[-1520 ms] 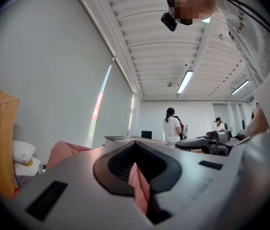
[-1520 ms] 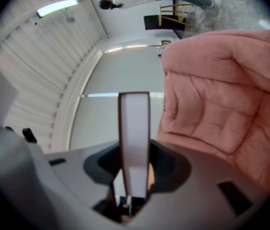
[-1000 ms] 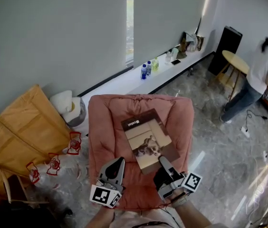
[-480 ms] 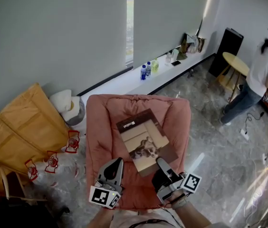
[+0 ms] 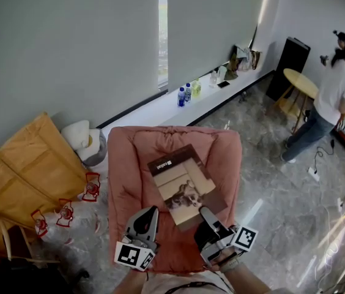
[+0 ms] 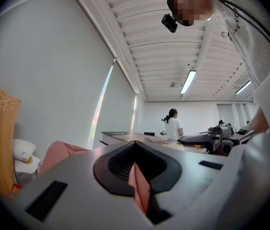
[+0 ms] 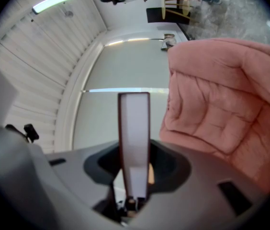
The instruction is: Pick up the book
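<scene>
The book [image 5: 181, 182], brown-covered with a photo on the front, lies tilted over the pink cushion [image 5: 136, 164]. My right gripper [image 5: 204, 216] is shut on its near corner. The right gripper view shows the book [image 7: 134, 128] edge-on, white pages between brown covers, clamped between the jaws of the right gripper [image 7: 134, 176], with the cushion [image 7: 221, 104] to the right. My left gripper [image 5: 150, 212] rests at the cushion's near edge, left of the book and apart from it. Its jaws [image 6: 137, 176] stand together, with only a thin pink sliver in the slit.
Orange cardboard [image 5: 19, 170] and small red objects [image 5: 65, 212] lie on the floor to the left, beside a white pillow [image 5: 77, 133]. Bottles [image 5: 185, 94] stand on the window sill. At the back right a person [image 5: 331, 103] stands by a round wooden table [image 5: 301, 81].
Both grippers and the book keep their places on the cushion. The head view has drifted slightly, and the person at the back right has shifted by the table.
</scene>
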A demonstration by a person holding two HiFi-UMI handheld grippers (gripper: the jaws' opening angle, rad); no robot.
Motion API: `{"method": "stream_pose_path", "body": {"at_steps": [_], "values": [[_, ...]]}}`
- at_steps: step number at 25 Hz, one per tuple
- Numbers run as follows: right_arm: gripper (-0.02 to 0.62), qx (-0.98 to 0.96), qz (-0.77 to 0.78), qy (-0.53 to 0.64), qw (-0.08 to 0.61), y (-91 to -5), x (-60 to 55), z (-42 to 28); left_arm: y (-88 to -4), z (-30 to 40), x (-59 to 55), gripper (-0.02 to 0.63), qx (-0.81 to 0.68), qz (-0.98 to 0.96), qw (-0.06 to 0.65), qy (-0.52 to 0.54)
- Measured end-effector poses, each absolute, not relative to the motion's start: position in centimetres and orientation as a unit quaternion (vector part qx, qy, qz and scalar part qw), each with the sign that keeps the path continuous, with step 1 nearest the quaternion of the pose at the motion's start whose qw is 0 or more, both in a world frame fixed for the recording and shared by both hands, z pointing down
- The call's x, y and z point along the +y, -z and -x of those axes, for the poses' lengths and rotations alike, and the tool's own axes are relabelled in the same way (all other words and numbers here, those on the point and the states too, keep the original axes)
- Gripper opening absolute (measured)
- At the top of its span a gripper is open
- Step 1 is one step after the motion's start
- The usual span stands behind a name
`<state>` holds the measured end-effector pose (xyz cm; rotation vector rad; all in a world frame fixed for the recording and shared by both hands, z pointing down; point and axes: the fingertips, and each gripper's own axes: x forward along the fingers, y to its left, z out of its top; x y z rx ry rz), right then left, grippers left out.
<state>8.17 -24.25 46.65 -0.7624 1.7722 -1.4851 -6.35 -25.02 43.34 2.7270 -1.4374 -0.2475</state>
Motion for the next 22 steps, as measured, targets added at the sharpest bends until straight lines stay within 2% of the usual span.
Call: {"method": "stream_pose_path", "body": {"at_steps": [22], "values": [[0.158, 0.669, 0.288, 0.581, 0.363, -47.2, -24.1, -9.4, -44.0, 6.2, -25.0, 0.020, -0.472, -0.878, 0.030, 0.071]]}}
